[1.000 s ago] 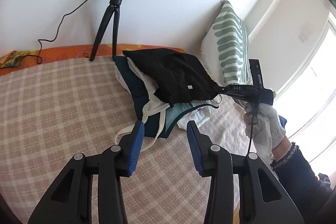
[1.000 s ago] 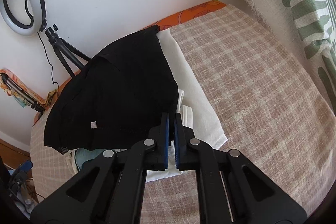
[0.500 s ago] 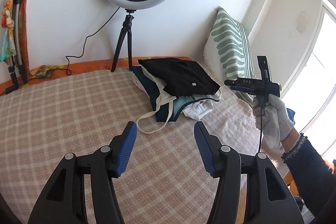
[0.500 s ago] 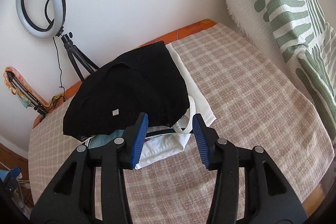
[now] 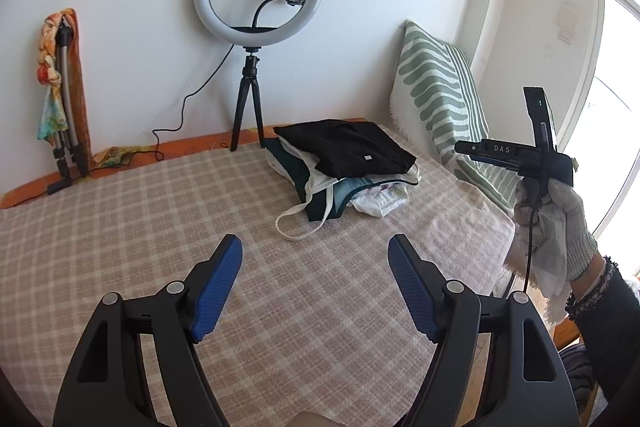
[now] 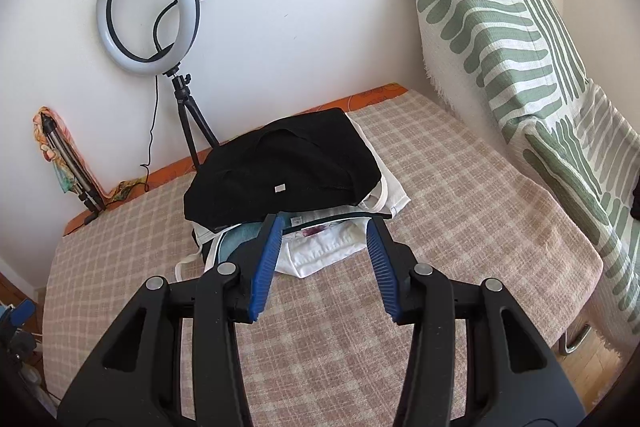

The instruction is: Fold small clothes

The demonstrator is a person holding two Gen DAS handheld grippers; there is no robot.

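Your left gripper (image 5: 314, 285) hangs over the checked bedspread (image 5: 120, 227) with its jaws spread wide and nothing between them, well short of the pile of clothes (image 5: 344, 171). That pile sits at the far side of the bed, a folded black garment (image 6: 280, 167) on top of white and teal pieces, just right of the ring light tripod (image 5: 248, 115) and left of the green-striped cushion (image 5: 436, 99). Your right gripper (image 6: 320, 267) is released too, its blue pads (image 6: 266, 267) apart and empty, just short of the pile's near edge.

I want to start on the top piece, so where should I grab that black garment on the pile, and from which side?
Take the black garment by its near right corner, probably with the right gripper, open just in front. That edge overhangs the white clothes, so one finger could slide under.
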